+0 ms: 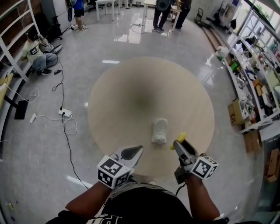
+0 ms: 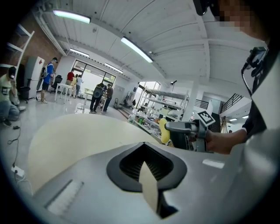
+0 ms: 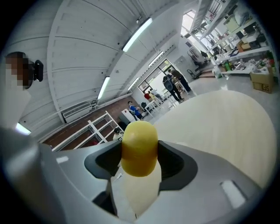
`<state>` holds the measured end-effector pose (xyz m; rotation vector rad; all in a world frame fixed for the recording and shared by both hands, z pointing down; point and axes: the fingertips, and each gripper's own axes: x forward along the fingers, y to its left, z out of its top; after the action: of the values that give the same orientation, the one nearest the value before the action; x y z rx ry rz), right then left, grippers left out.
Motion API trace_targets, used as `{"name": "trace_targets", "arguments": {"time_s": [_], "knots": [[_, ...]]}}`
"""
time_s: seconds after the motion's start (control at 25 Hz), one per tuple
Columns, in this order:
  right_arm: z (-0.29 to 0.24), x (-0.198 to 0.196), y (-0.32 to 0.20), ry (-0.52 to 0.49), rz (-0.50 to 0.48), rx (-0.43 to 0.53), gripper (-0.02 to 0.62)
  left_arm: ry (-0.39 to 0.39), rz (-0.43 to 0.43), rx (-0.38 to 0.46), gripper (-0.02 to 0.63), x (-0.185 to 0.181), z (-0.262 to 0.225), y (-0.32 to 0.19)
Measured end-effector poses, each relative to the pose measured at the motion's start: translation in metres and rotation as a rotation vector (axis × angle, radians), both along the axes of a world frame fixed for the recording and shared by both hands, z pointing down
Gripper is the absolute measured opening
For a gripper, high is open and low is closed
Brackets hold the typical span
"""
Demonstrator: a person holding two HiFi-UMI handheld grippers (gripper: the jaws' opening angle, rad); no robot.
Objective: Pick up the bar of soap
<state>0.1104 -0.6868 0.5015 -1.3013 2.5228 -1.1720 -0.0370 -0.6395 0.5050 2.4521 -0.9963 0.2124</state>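
The bar of soap (image 1: 180, 139) is a yellow oval. It sits clamped between the jaws of my right gripper (image 1: 177, 144), held above the near edge of the round beige table (image 1: 131, 96). In the right gripper view the soap (image 3: 139, 148) fills the gap between the jaws and sticks out past them. The left gripper view shows the soap (image 2: 162, 130) at the tip of the right gripper (image 2: 175, 129). My left gripper (image 1: 138, 149) is shut and holds nothing, hovering over the table's near edge to the left. A white oblong object (image 1: 159, 131) lies on the table just beyond both grippers.
Shelves with boxes and clutter (image 1: 249, 83) run along the right side. A power strip with cables (image 1: 64, 113) lies on the floor to the left. One person sits at the far left (image 1: 37, 52); others stand at the back (image 1: 168, 13).
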Motion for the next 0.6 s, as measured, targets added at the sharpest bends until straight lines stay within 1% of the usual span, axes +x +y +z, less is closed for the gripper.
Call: {"name": "trace_targets", "arguments": {"time_s": [0.12, 0.2, 0.28, 0.36, 0.4, 0.48, 0.6], "knots": [[-0.02, 0.007, 0.031, -0.087, -0.063, 0.036, 0.264, 0.014, -0.041, 0.038, 0.008, 0.016, -0.019, 0.02], [-0.029, 0.021, 0.052, -0.149, -0.083, 0.038, 0.264, 0.023, -0.065, 0.037, 0.008, 0.033, -0.023, 0.034], [-0.035, 0.034, 0.075, -0.19, -0.107, 0.031, 0.264, 0.069, -0.092, 0.006, 0.008, 0.048, -0.026, 0.05], [-0.038, 0.044, 0.097, -0.207, -0.153, 0.03, 0.264, 0.142, -0.123, -0.029, 0.008, 0.061, -0.032, 0.069], [-0.038, 0.05, 0.107, -0.21, -0.179, 0.033, 0.264, 0.165, -0.14, -0.035, 0.008, 0.067, -0.034, 0.078], [-0.037, 0.06, 0.125, -0.212, -0.222, 0.039, 0.264, 0.162, -0.172, -0.027, 0.008, 0.076, -0.038, 0.097], [-0.034, 0.068, 0.143, -0.225, -0.259, 0.034, 0.265, 0.101, -0.206, -0.004, 0.008, 0.079, -0.04, 0.125]]}}
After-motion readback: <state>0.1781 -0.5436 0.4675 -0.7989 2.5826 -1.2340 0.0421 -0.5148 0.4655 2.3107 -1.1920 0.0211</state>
